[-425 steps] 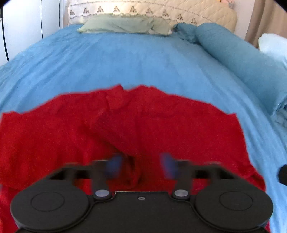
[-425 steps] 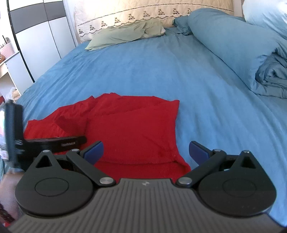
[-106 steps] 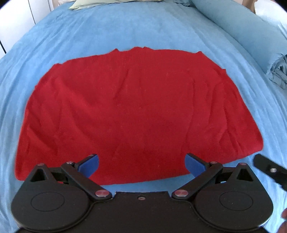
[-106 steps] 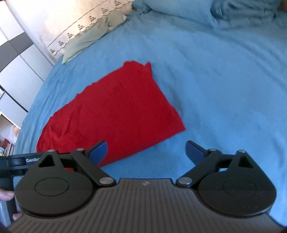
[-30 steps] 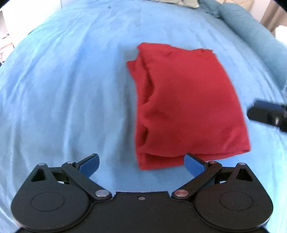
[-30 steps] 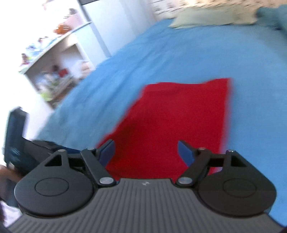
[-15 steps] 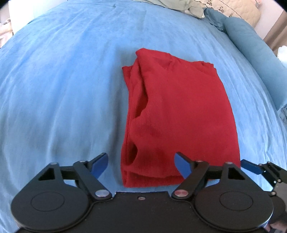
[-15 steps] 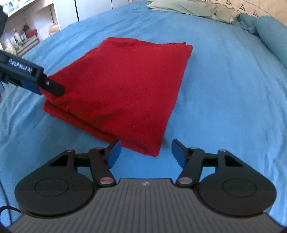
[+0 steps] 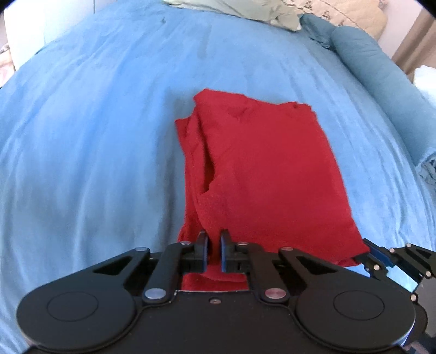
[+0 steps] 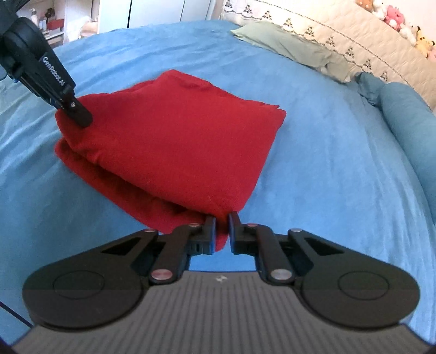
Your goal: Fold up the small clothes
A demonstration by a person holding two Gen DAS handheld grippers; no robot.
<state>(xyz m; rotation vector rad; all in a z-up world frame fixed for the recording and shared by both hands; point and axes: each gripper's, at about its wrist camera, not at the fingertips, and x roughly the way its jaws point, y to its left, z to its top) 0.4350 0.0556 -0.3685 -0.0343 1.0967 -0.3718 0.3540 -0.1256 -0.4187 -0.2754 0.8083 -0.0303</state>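
Note:
A red garment [image 9: 261, 174] lies folded in a long stack on the blue bed sheet [image 9: 95, 136]. My left gripper [image 9: 214, 245] is shut on the near left corner of the red garment. My right gripper [image 10: 222, 231] is shut on the near right corner of the red garment [image 10: 169, 141]. The left gripper also shows at the far left of the right wrist view [image 10: 79, 114], pinching the cloth. The right gripper shows at the right edge of the left wrist view [image 9: 365, 253]. Both near corners are lifted a little off the sheet.
A rolled blue duvet [image 9: 381, 81] lies along the right side of the bed. A green pillow [image 10: 286, 46] and a cream headboard cover [image 10: 354, 40] are at the far end. White cupboards and shelves [image 10: 81, 19] stand beyond the left side.
Both grippers have gone from open to shut, each on a near corner of the folded red garment, and they have moved in close to its near edge.

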